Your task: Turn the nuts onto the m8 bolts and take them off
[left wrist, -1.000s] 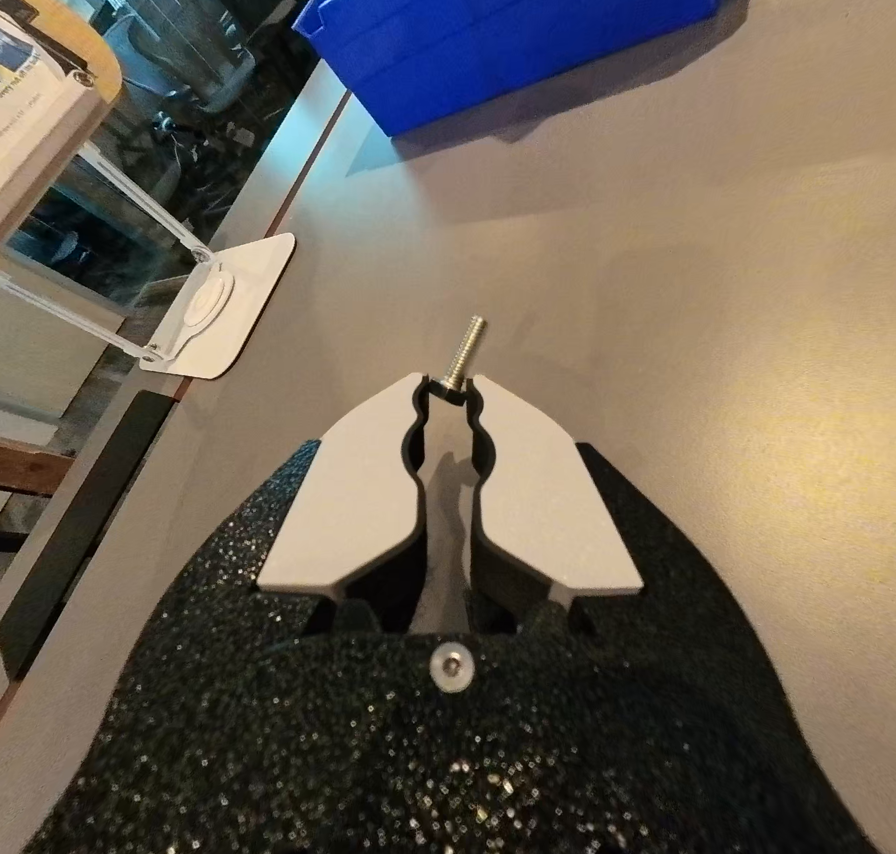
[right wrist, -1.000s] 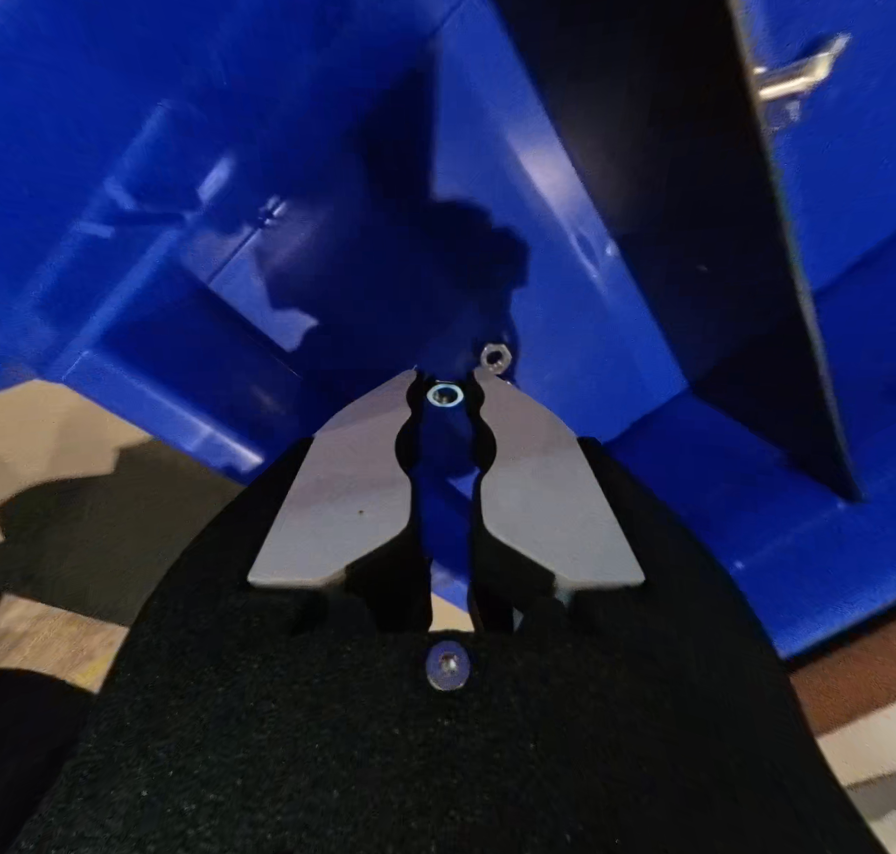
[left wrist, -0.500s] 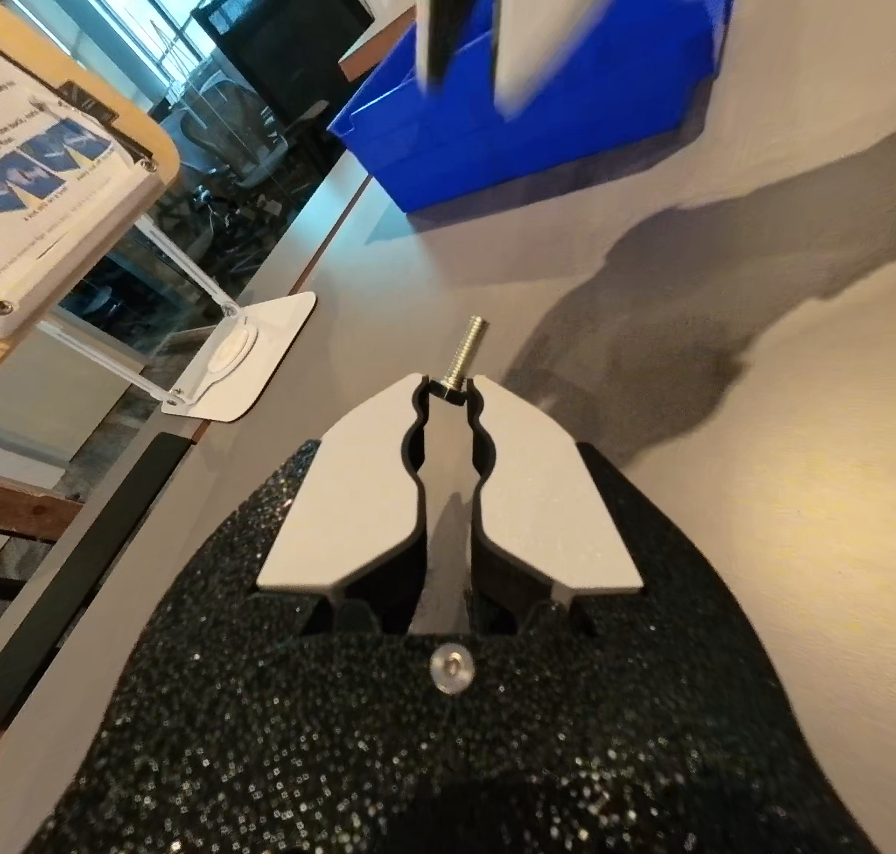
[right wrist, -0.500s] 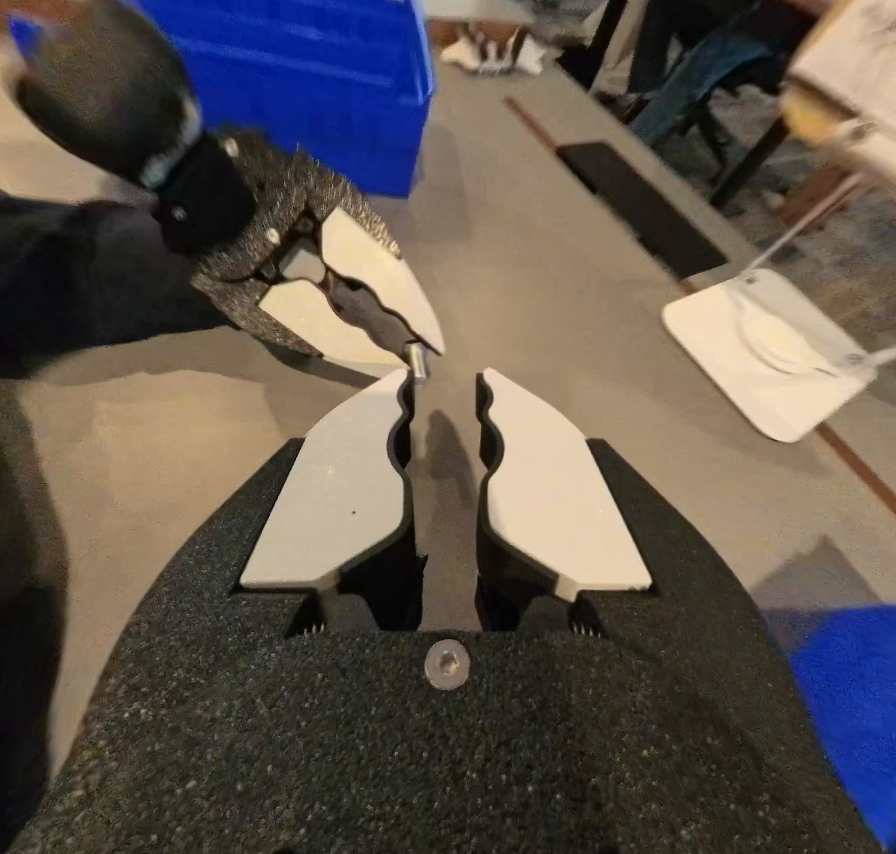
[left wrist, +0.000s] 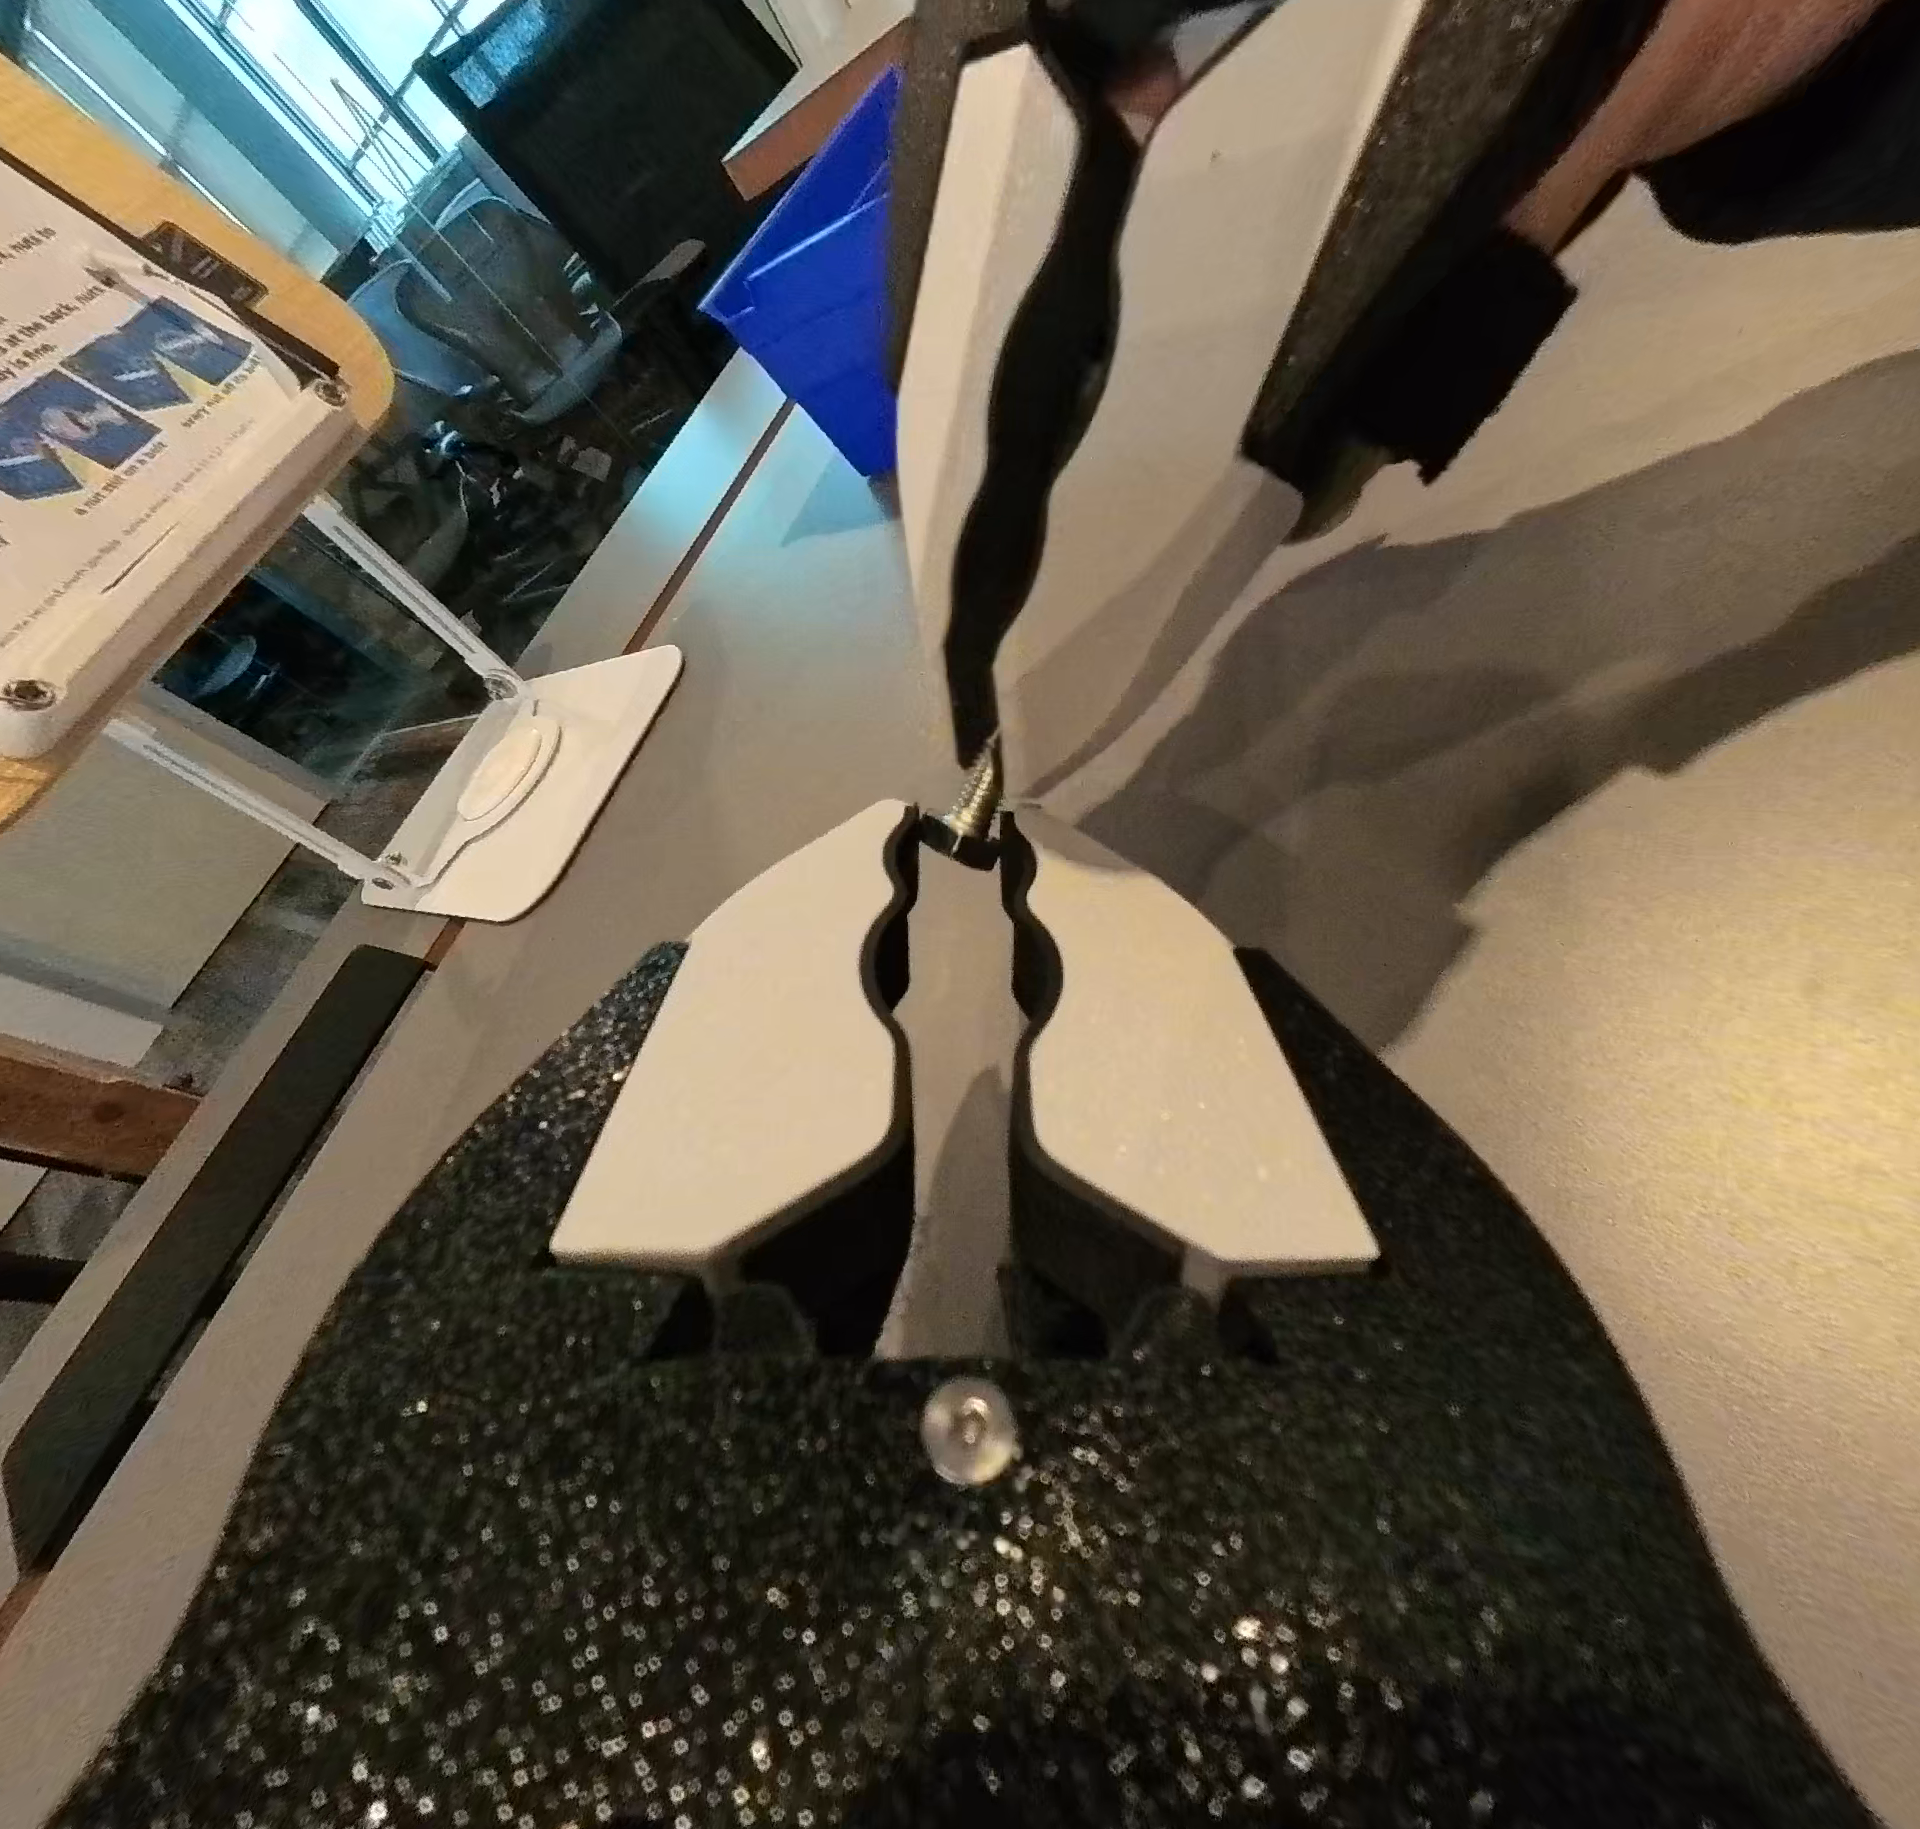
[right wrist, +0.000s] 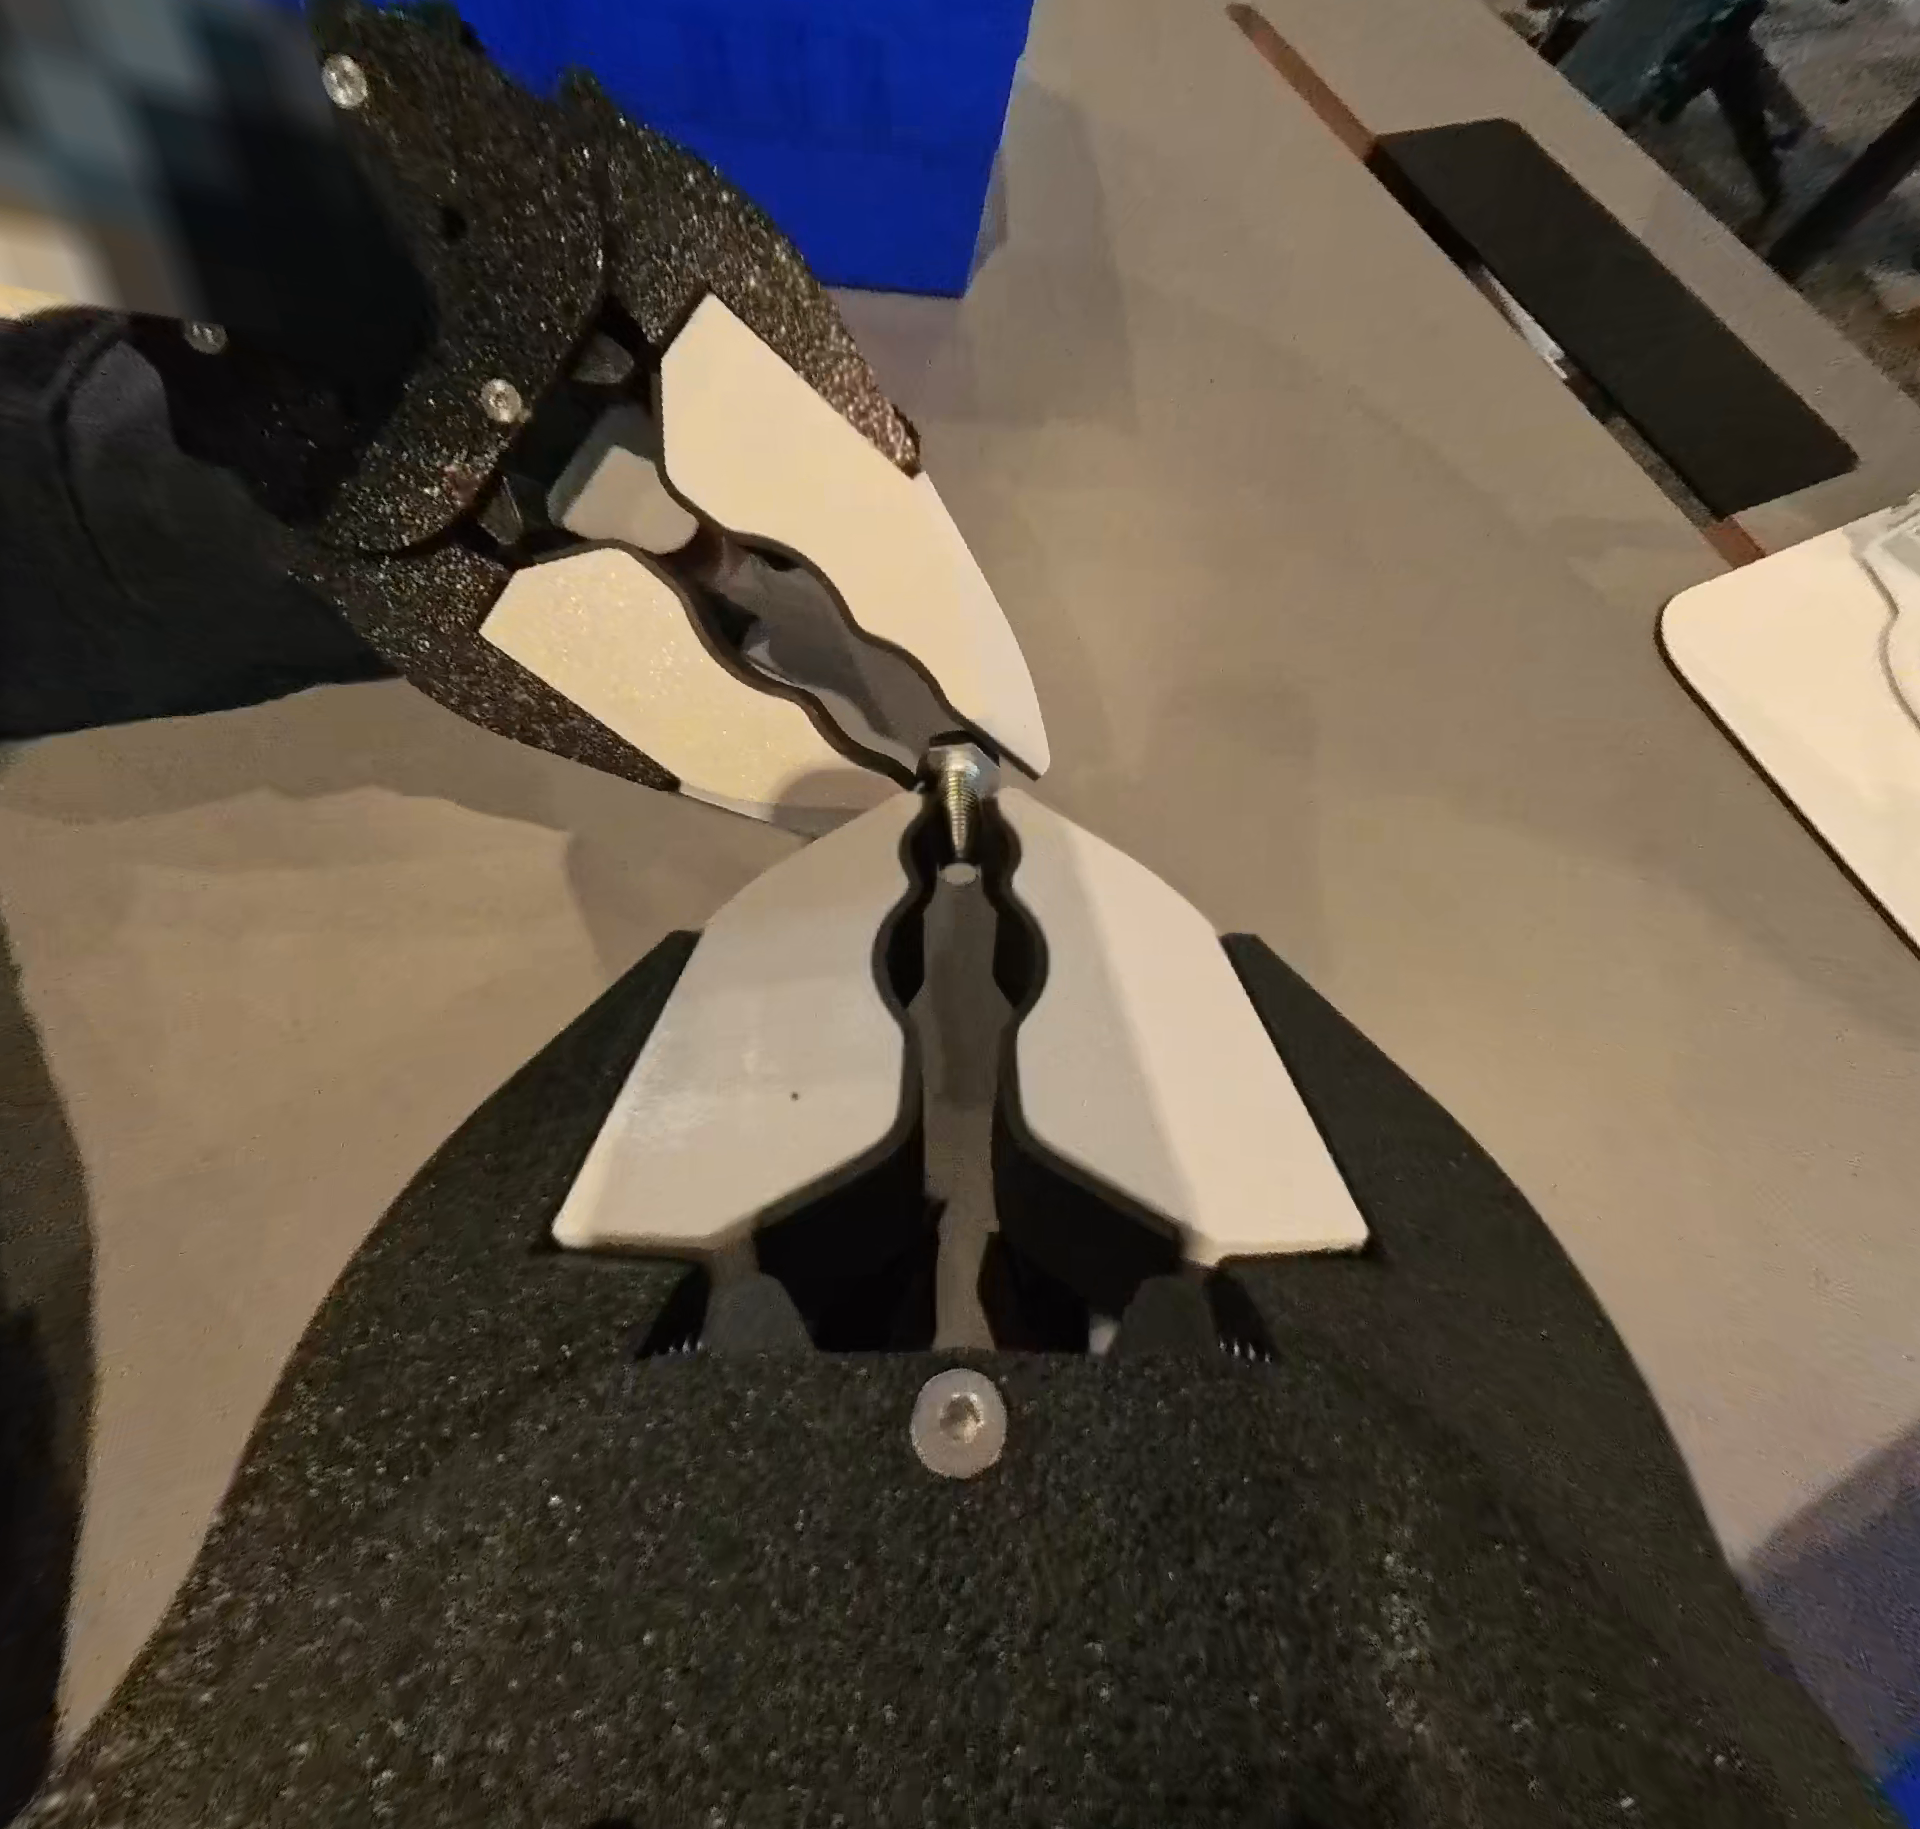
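Silver bolt (right wrist: 953, 811): my left gripper (left wrist: 958, 823) clamps its hex head, threaded shank pointing away from it.
Right gripper (right wrist: 954, 823): my 2 fingers are closed around the bolt's shank, tip to tip with the left gripper.
Nut: I cannot tell if there is 1 on the thread.
Grey surface (right wrist: 1299, 636): beneath both grippers.
Blue bin (right wrist: 727, 65): farther back.

A bright threaded metal bolt (right wrist: 954, 803), a glossy blue plastic bin (right wrist: 727, 65) and a matt grey bench (right wrist: 1299, 532) are seen
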